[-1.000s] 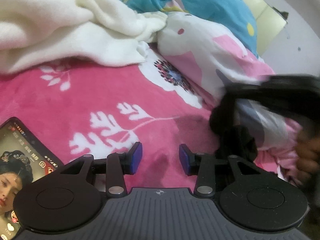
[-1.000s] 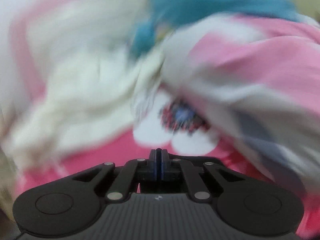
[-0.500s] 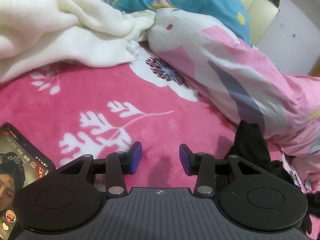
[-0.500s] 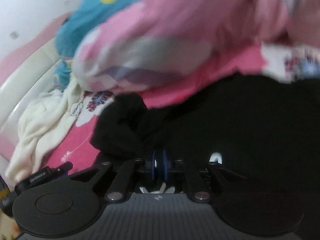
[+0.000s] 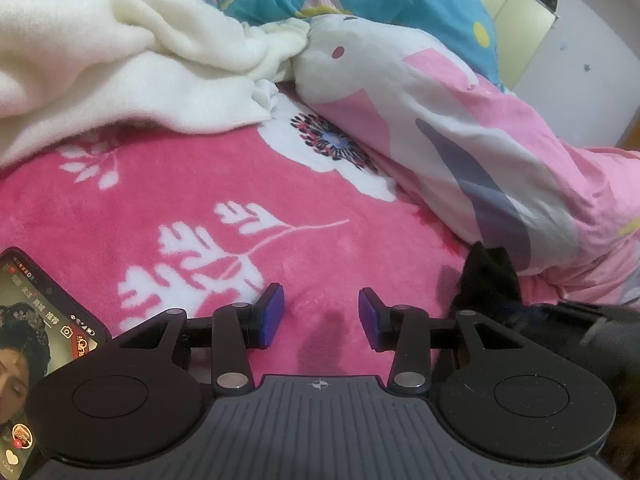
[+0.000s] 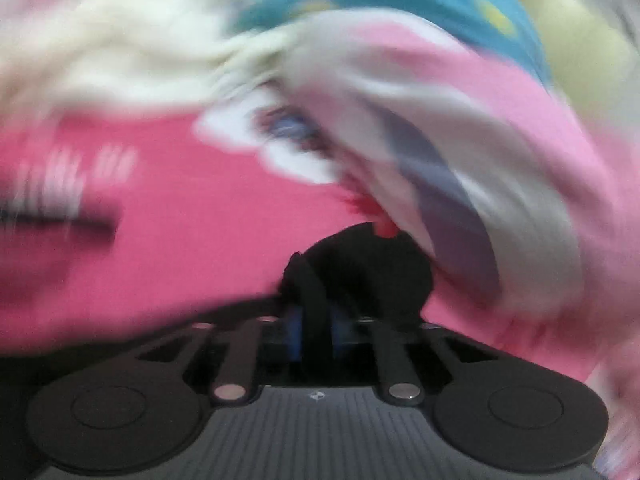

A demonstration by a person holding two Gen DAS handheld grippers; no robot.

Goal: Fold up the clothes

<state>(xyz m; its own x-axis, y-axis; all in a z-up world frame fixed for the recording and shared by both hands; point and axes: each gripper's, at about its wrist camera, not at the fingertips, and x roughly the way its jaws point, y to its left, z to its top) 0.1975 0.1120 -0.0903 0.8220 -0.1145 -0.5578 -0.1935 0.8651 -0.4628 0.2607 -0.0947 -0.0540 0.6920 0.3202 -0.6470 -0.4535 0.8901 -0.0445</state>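
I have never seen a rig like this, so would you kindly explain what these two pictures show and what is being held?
A person holds a two-finger gripper in each hand, and each carries a fisheye camera looking along its fingers. The sharp picture is from the left gripper: its blue-padded jaws stand apart, holding nothing, above a pink fleece blanket with white flowers. A cream fleece throw, a pink and white quilt and a phone with a lit screen lie there too. The blurred picture is from the right gripper, whose jaws pinch a black garment, the clothing to be folded.
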